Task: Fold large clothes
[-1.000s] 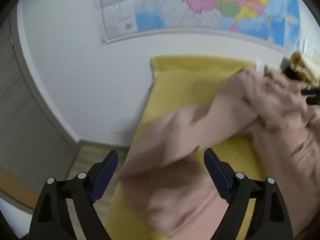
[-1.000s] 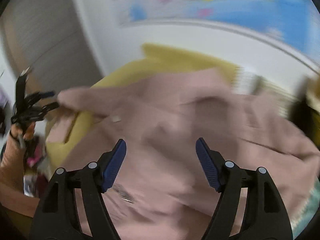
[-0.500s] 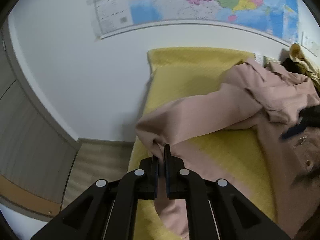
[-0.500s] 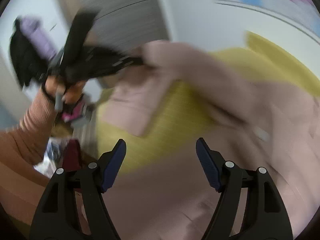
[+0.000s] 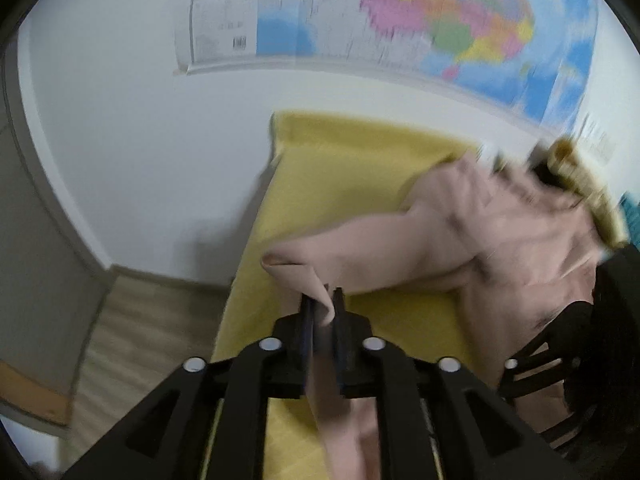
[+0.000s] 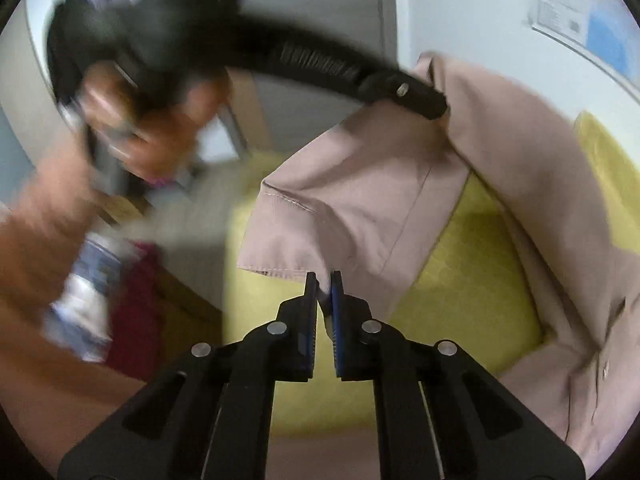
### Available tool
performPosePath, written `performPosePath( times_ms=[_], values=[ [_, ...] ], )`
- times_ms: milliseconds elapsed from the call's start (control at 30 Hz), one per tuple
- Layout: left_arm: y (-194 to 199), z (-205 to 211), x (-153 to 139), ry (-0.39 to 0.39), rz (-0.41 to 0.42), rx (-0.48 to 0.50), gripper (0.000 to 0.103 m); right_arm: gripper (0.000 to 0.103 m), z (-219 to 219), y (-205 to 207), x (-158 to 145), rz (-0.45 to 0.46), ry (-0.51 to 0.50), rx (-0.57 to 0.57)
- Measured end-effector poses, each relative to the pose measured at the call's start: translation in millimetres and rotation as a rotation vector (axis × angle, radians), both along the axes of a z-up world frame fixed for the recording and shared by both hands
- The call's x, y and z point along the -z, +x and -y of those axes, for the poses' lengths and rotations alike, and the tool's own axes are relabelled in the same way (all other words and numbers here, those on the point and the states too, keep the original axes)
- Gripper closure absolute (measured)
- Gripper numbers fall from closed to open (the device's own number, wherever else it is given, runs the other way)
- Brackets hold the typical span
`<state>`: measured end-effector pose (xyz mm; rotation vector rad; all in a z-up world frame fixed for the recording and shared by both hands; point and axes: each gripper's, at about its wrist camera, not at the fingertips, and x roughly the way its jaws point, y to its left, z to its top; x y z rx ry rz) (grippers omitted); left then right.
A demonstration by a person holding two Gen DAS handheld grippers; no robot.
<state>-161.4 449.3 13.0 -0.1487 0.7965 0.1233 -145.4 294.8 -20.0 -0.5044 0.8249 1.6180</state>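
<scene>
A large dusty-pink shirt (image 5: pixel 472 240) lies across a yellow cloth-covered surface (image 5: pixel 340 168). My left gripper (image 5: pixel 323 300) is shut on the shirt's sleeve, lifting it off the yellow cloth. In the right wrist view the sleeve (image 6: pixel 360 200) hangs with its cuff hem showing. My right gripper (image 6: pixel 324 280) is shut on the cuff's lower edge. The left gripper (image 6: pixel 436 110) also shows there, pinching the sleeve higher up, held by a hand (image 6: pixel 140 120). The shirt's button placket (image 6: pixel 600 360) shows at the right.
A white wall with a colourful map (image 5: pixel 440 20) stands behind the surface. Wood floor (image 5: pixel 152 320) and a grey door lie to the left. A black chair (image 5: pixel 580 360) is at the right. Red and blue-white items (image 6: pixel 120 300) sit at lower left.
My left gripper closed on the sleeve and lifted it. My right gripper swung left to the cuff and closed on its edge.
</scene>
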Motion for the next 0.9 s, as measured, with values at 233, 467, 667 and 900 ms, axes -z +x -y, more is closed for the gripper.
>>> performPosePath(
  times_ms=[233,467,667,900],
  values=[
    [-19.3,5.8,-77.6,-0.19,0.354,0.157,0.041,0.099,155.1,114.0,-101.8,-0.545,0.349,0.158],
    [15.3,45.1,-86.2,-0.163,0.405,0.201,0.031,0.1,336.9,200.5,-116.3,-0.565,0.558,0.649],
    [81.2,97.2,-12.5,-0.035,0.137,0.251,0.03,0.1,429.3,237.0,-24.7,-0.631,0.378,1.048],
    [131.2,120.3,61.7,0.0,-0.095,0.251,0.03,0.05,447.2,231.8,33.3,-0.568,0.176,1.177]
  ],
)
